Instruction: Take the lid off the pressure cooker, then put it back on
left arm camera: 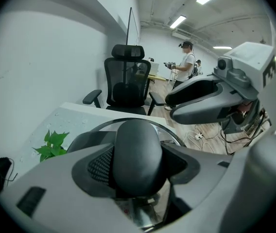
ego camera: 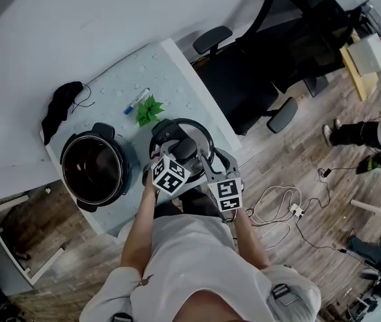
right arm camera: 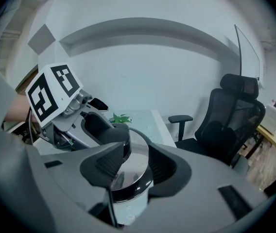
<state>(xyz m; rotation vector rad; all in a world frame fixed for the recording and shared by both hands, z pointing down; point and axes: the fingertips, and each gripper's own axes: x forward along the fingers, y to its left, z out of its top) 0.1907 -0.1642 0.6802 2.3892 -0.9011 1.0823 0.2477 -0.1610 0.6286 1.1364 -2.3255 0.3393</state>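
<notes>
The lid is just right of the open pot, over the near right part of the table. I can't tell from my feeds whether it rests on the tabletop or hangs a little above it. Its black knob sits in the middle of the shiny top.

My left gripper has that knob between its jaws. They stand at a middling width, with both ribbed pads pressed against the knob's sides, so I read that as a firm hold.

My right gripper comes in from the near right edge. In its own view the lid's polished rim, with the dark band under it, fills the gap between the jaws, and the pads look closed against it. Both marker cubes show in the head view, close side by side just below the lid.

The pot stands uncovered, its dark inside open to the camera and one side handle at the far rim.

Beyond the lid is a small green plant, with a pen just past it. A black cloth lies at the table's far left corner, well apart from the rest.

Off the table's right side stands a black chair. Cables are scattered on the wooden floor. The left gripper view also shows a person standing far back in the room.
</notes>
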